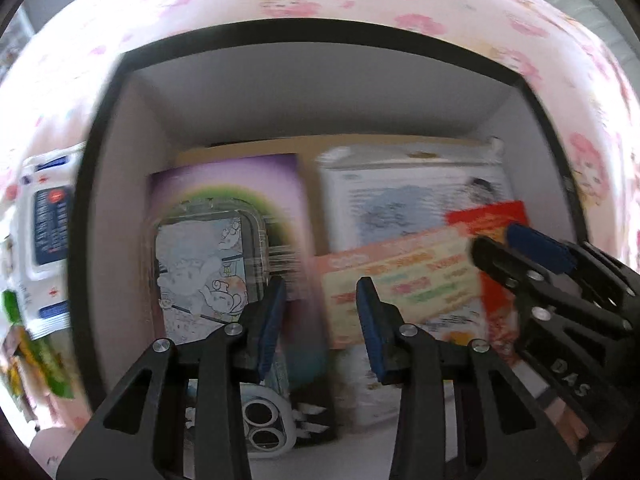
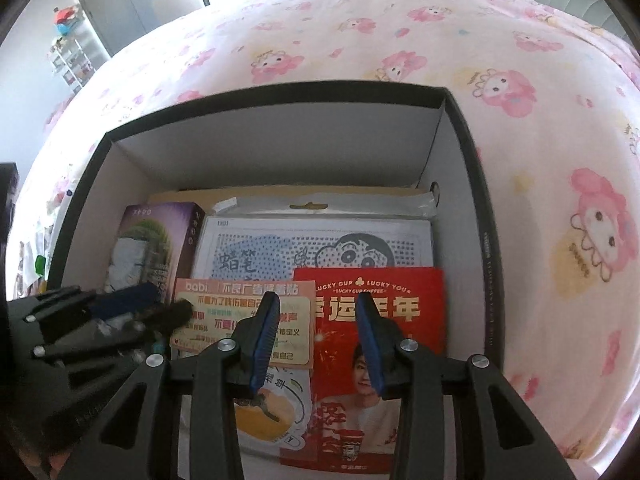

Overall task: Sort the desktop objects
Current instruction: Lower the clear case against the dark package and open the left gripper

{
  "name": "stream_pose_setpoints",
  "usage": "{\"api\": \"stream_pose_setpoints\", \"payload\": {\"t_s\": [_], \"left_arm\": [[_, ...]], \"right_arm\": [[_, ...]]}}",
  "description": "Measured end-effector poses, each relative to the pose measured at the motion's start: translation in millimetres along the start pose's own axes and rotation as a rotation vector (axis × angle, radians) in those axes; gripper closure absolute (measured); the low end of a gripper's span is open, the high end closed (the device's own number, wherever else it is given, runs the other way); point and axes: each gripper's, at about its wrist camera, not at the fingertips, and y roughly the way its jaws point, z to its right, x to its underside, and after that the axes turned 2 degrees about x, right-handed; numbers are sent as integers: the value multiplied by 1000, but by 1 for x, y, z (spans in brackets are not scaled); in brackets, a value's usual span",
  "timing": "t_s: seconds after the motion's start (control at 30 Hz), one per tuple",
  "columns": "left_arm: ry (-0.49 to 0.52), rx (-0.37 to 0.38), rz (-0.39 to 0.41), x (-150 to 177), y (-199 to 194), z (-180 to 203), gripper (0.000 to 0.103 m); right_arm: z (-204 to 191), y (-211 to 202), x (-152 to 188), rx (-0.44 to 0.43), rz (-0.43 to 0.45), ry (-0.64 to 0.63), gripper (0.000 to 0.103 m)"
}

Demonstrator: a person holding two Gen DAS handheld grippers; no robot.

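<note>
We hold the left gripper [image 1: 322, 304] and right gripper [image 2: 318, 332] over the black-rimmed white cardboard box [image 2: 288, 152], jaws parted, seemingly empty; inside lie the red glossy leaflet [image 2: 404, 300] and pink sticker card [image 2: 224, 304].

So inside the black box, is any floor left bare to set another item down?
Hardly. The box floor is covered: purple carton left, cartoon pegboard pack behind, red booklet and pink card in front. Open room is the bedspread beside the right wall.
</note>
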Motion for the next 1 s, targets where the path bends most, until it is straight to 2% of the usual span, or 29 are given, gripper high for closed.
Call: {"api": "stream_pose_setpoints", "payload": {"t_s": [0.1,0.2,0.37,0.53,0.6,0.77,1.0], "left_arm": [[-33,65,-3,1,-3,-11,69],[-33,73,-5,1,-7,-11,67],[4,115,34,7,-18,-1,62],[-26,62,19,3,-12,-5,61],[-52,88,-4,2,-9,-8,61],[-45,58,-15,2,-10,-2,61],[-53,77,24,3,-16,-6,60]], "right_arm": [[-2,1,4,0,-19,-3,68],[-3,4,4,1,-28,-2,68],[-4,-7,3,-10,23,0,67],[-4,-3,4,-5,-6,8,66],[-5,1,6,-3,-23,7,66],[-7,5,9,-23,-58,3,65],[-6,-2,8,-31,-16,13,64]]}}
